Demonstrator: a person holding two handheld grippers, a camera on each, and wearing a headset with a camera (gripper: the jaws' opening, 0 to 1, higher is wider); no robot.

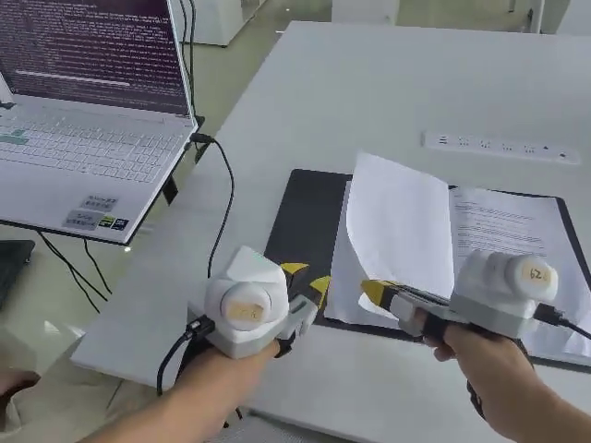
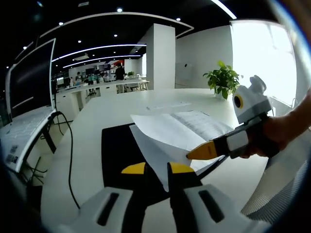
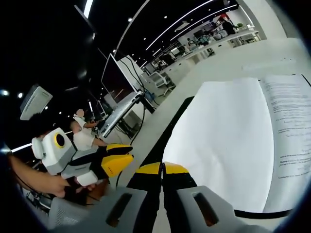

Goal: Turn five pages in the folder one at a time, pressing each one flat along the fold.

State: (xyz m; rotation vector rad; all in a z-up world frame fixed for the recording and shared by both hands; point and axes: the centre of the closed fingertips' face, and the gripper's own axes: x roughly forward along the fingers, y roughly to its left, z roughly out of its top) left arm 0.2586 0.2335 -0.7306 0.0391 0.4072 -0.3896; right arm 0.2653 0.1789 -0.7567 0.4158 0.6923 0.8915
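Paper stands up from the black folder [image 1: 300,221], which lies open and flat on the white table [image 1: 369,83]. We see one blank white page [image 1: 397,231] raised off the others. It bends in a soft curve and its bottom edge is up in the air. The right gripper [image 1: 377,293] has its two yellow jaws pinched together on that bottom edge, so it is holding the page up. In the right gripper view the jaws meet with no gap, and the white sheet spreads out just past them. Beside the raised page, on the folder's right side, lies a printed page [image 1: 503,221] with small lines of text. We cannot read it.

The left gripper [image 1: 307,277] is at the folder's near left corner. It is just beside the right gripper but not touching it. Its yellow jaws stand a little apart, with a narrow gap, and we see nothing between them. In the left gripper view the black folder cover shows through that gap. We cannot tell if the jaws touch the folder.

To the left sits an open laptop [image 1: 83,111] with its screen lit. A black cable [image 1: 226,185] hangs from its side, next to the table's edge. A white power strip [image 1: 499,146] lies on the table past the folder. In the left gripper view we also see a green plant [image 2: 222,80] far back by a bright window.
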